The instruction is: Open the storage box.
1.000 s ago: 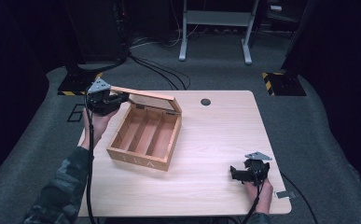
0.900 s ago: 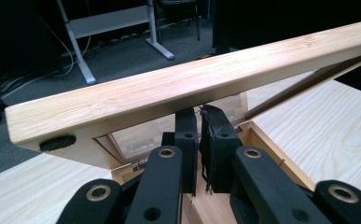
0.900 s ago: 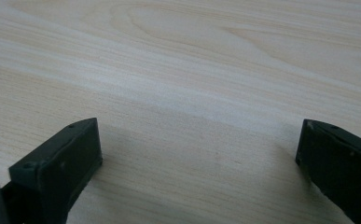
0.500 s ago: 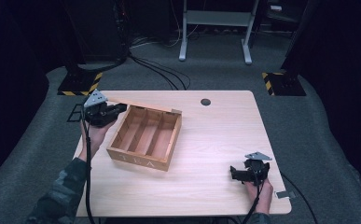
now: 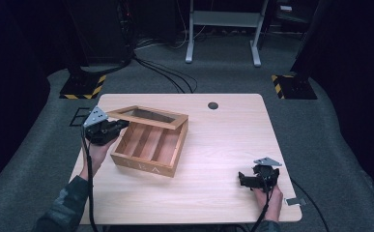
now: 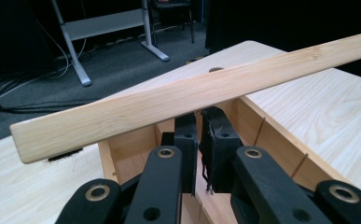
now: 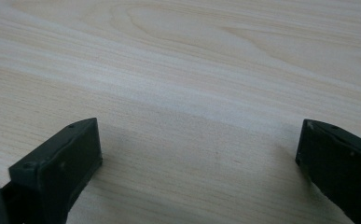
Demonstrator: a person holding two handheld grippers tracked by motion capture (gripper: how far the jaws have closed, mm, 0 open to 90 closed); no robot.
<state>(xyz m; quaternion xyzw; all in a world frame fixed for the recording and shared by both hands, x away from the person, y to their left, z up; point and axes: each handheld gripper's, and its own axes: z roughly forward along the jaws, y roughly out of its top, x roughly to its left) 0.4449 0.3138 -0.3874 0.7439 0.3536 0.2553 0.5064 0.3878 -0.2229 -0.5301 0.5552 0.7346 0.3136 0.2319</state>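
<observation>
Left hand-held gripper [image 5: 119,125] pinches the box lid [image 5: 148,116], lowering it shut; right hand-held gripper [image 5: 242,180] rests spread on the bench [image 5: 223,140].

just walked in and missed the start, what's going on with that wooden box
A person is working a hinged lid on a wooden tea box on the table. The left gripper has its jaws shut on the lid's near edge, holding it partly raised over the box, whose divided compartments look empty. The right gripper rests on the table near the front right corner, jaws open, away from the box.
</observation>
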